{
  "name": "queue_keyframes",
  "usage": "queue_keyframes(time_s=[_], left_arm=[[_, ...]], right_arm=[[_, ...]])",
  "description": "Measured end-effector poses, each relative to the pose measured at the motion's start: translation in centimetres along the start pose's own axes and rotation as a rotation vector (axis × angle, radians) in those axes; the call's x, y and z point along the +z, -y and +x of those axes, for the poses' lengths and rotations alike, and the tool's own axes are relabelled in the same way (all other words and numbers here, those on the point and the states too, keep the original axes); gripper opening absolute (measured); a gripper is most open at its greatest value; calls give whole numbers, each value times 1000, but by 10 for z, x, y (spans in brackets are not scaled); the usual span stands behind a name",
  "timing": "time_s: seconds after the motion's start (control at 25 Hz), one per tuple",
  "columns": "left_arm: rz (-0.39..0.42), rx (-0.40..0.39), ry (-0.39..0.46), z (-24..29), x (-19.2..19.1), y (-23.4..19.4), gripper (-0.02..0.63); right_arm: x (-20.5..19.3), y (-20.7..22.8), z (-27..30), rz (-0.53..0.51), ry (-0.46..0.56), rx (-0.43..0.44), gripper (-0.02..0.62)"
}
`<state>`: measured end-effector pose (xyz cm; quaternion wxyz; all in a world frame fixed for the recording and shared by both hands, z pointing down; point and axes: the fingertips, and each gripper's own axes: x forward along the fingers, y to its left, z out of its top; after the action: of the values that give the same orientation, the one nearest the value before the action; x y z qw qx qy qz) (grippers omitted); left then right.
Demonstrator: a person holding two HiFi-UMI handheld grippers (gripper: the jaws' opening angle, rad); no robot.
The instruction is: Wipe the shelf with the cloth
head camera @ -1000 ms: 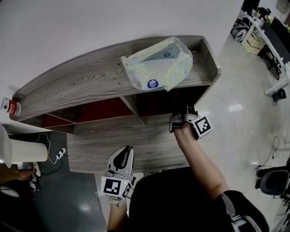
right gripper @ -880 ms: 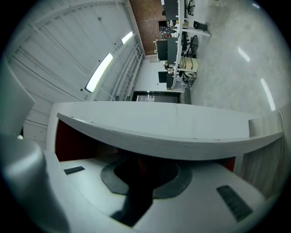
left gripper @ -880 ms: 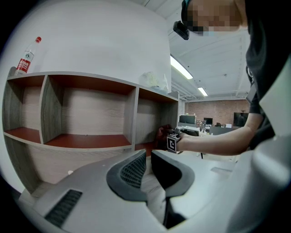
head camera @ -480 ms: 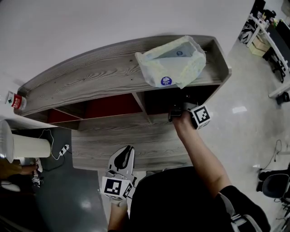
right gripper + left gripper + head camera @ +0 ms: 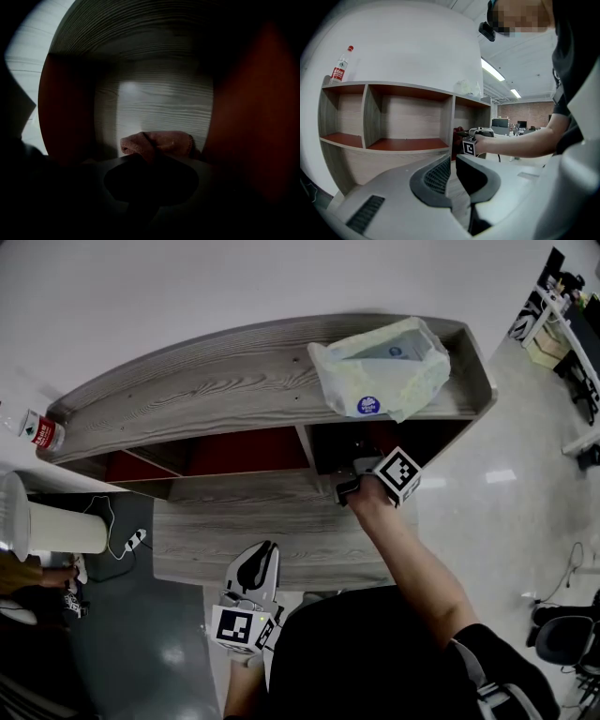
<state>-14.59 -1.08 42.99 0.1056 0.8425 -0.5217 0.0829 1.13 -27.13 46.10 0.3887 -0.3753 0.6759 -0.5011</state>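
Right gripper [image 5: 150, 158], clamped on the cloth [image 5: 159, 142], sits inside the shelf's [image 5: 234, 399] rightmost compartment.

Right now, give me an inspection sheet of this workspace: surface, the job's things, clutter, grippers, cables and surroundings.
Surface: wooden shelf, open compartments with red-brown floors; no dirt can be made out.
Job's things: reddish cloth, inside the end compartment below the bag.
Clutter: plastic bag on one end of the shelf top; bottle with a red label at the other end.
Grippers: right gripper shut on the cloth; left gripper shut, empty, held low in front of the shelf.
Cables: power strip with its cable on the floor beside the shelf.
Surroundings: white cylinder by the bottle end; office chair and desks on the far side.
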Motion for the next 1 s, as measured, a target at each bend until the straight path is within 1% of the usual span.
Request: queue_keyframes(time_s=[0.12,0.24,0.36,0.56,0.68,0.8,1.0], left_arm=[[0,5,-2,-3,-2,0,43],[-7,8,-6,-4,-4,2,43],[3,-6,-3,-3,-6,5,43],[-4,-41,-8,6,-7,16,43],[-2,-75,-9,15,-6,25,43],[5,-112,-7,24,-4,35,43],[15,-163,5,40,4,45,43]], right_arm=[[-9,5,-5,7,-23,-24,44],[-2,10,-15,11,3,-36,44],[14,11,-26,19,54,-37,44],[53,17,-57,-17,131,-63,44],[70,18,-76,-29,157,-67,44],[75,8,-94,-67,138,-61,44],[70,-23,-123,-205,49,-32,44]])
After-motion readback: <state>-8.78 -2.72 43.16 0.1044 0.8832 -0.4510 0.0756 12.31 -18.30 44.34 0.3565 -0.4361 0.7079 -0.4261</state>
